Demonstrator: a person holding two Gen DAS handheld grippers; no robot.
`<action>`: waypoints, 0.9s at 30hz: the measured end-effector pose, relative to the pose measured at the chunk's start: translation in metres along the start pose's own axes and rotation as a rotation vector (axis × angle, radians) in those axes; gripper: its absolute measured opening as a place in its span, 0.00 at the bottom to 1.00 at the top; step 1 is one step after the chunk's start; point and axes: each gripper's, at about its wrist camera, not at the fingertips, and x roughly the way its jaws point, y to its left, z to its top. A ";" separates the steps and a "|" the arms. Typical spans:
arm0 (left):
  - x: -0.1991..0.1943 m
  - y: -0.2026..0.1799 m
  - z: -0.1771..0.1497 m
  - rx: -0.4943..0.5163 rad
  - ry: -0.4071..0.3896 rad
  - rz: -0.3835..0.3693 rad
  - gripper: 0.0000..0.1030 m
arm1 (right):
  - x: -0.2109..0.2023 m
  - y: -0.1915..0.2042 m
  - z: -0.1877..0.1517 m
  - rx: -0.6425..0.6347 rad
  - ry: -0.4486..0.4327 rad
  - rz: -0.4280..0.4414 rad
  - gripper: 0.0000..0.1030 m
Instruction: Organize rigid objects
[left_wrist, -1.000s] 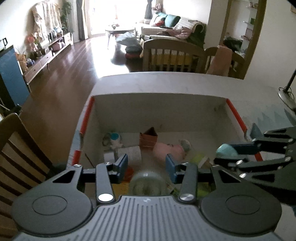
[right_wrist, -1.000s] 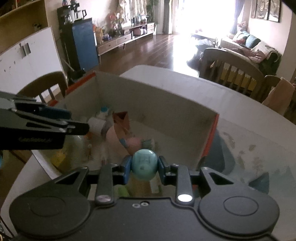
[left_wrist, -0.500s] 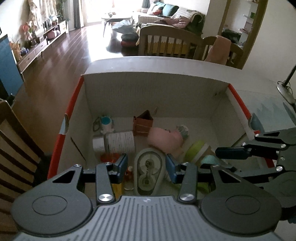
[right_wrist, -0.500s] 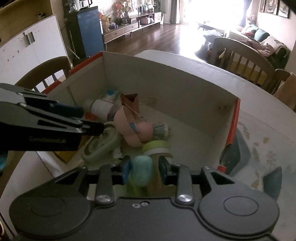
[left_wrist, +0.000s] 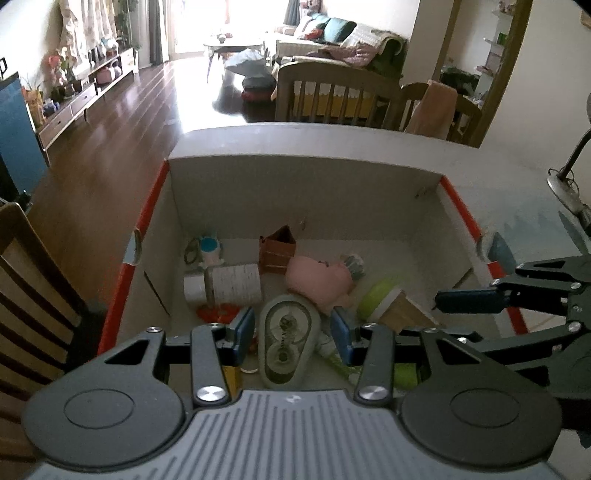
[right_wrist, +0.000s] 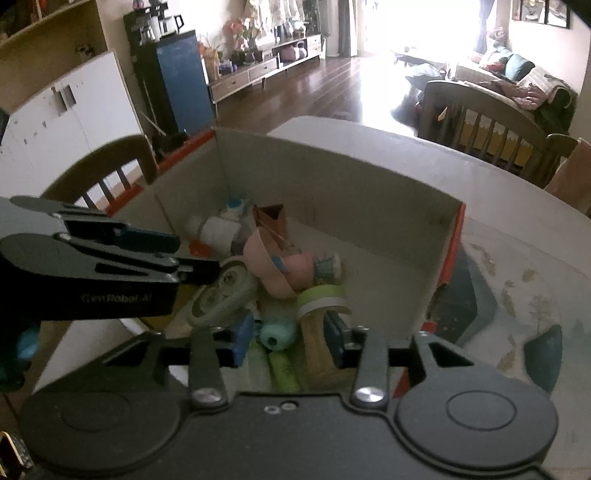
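An open cardboard box (left_wrist: 303, 162) with red edges holds a pink pig toy (left_wrist: 317, 282), a grey oval case (left_wrist: 284, 339), a white roll (left_wrist: 232, 284), a brown carton (left_wrist: 277, 251) and a green-topped cone (left_wrist: 391, 306). My left gripper (left_wrist: 293, 332) is open above the oval case and holds nothing. My right gripper (right_wrist: 288, 341) hangs low over the box's near right corner, its jaws opening. A teal egg (right_wrist: 277, 334) lies loose in the box between its fingers, and the pads are clear of it. Each gripper shows in the other's view: right gripper (left_wrist: 439, 317), left gripper (right_wrist: 195, 254).
The box (right_wrist: 332, 162) stands on a table with a patterned cloth (right_wrist: 517, 295). Wooden chairs stand at the left (left_wrist: 33, 288) and beyond the table's far edge (left_wrist: 332, 92). A lamp base (left_wrist: 565, 184) sits at the right. The box's right half has bare floor.
My right gripper sank toward the box and opened, and the teal egg left its pads and now lies inside. The grey oval case, blurred under my left fingers before, lies still.
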 end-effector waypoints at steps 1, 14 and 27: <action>-0.004 -0.001 0.000 0.003 -0.007 0.002 0.44 | -0.005 -0.001 0.000 0.005 -0.011 0.005 0.43; -0.057 -0.005 -0.001 -0.027 -0.104 0.013 0.49 | -0.063 -0.004 0.002 0.042 -0.147 0.055 0.53; -0.100 -0.014 -0.004 -0.015 -0.197 0.017 0.71 | -0.102 -0.002 -0.003 0.045 -0.261 0.080 0.73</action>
